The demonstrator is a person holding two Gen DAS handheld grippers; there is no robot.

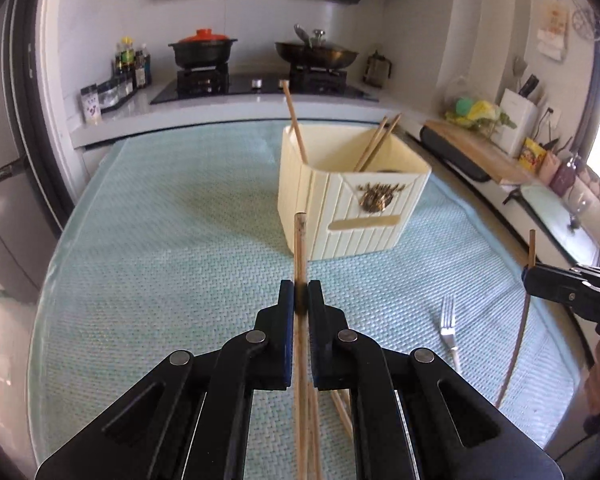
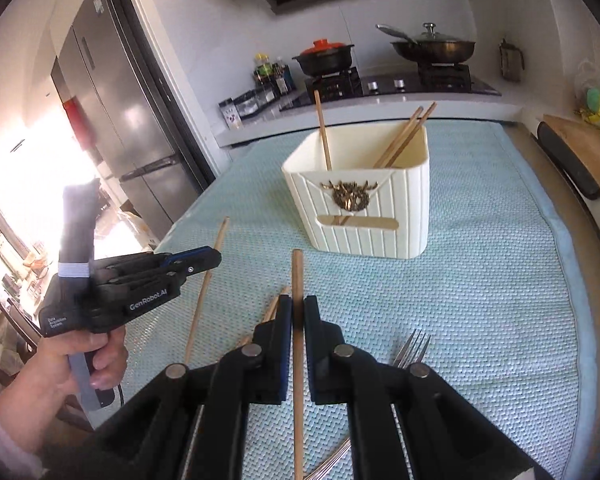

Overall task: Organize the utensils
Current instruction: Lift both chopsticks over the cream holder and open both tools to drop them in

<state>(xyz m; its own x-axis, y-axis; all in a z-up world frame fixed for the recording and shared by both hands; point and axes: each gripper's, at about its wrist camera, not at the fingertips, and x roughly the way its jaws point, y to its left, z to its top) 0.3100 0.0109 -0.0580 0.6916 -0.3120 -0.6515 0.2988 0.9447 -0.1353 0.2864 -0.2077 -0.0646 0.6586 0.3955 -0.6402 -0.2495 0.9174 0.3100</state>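
Note:
A cream utensil holder [image 1: 352,196] [image 2: 364,200] stands on the light blue mat with three wooden chopsticks [image 1: 374,144] [image 2: 404,136] leaning inside. My left gripper [image 1: 300,300] is shut on a wooden chopstick [image 1: 300,248], held above the mat in front of the holder; it shows at the left of the right wrist view [image 2: 216,258]. My right gripper [image 2: 298,312] is shut on another chopstick [image 2: 297,280]; it shows at the right edge of the left wrist view [image 1: 530,276]. A metal fork [image 1: 448,332] [image 2: 410,350] and loose chopsticks [image 1: 342,412] [image 2: 274,310] lie on the mat.
The mat [image 1: 160,240] covers a table. Behind it is a counter with a stove [image 1: 260,84], a black pot with a red lid [image 1: 202,50] and a lidded wok [image 1: 316,54]. A fridge [image 2: 116,112] stands left. A cutting board [image 1: 480,148] lies right.

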